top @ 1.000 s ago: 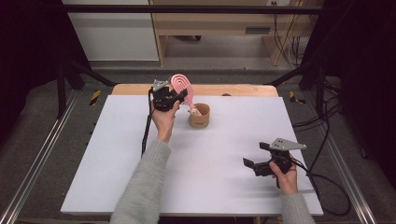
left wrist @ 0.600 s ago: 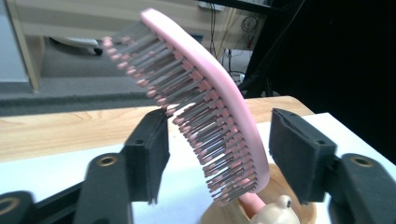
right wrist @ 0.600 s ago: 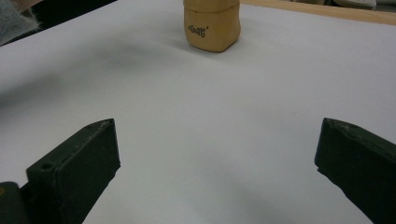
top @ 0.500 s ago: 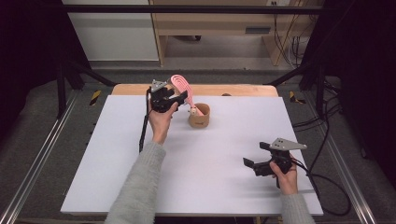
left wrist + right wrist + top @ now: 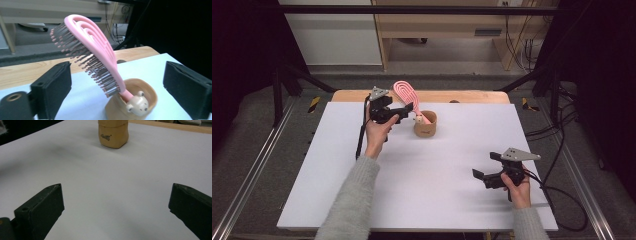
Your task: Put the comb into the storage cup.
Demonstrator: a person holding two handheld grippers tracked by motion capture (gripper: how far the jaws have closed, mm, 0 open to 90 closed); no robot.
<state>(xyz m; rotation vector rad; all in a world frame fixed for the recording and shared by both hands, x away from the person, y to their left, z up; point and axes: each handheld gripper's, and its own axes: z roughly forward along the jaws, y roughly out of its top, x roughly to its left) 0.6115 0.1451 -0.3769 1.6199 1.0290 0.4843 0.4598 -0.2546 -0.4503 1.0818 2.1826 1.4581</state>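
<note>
Lab; metal rig frame (image 5: 257,165); cables (image 5: 562,195)

White table top (image 5: 412,190), bare; wooden board edge (image 5: 472,96) along its far side; light wooden furniture (image 5: 437,20) behind; cables (image 5: 517,45) on floor.

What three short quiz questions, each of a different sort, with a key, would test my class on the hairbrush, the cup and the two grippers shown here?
1. True or false: the left gripper is clamped on the pink hairbrush.
2. Multiple choice: where is the hairbrush's handle end? A) flat on the white table; B) inside the tan cup; C) in the right gripper.
3. Fill in: in the high view, the right gripper is at the table's near ______ side.

Key:
1. False: its jaws have just been opening and stand wide on either side of the hairbrush, not touching it.
2. B: it stands tilted in the cup.
3. Right, with open jaws and nothing between them.
</note>
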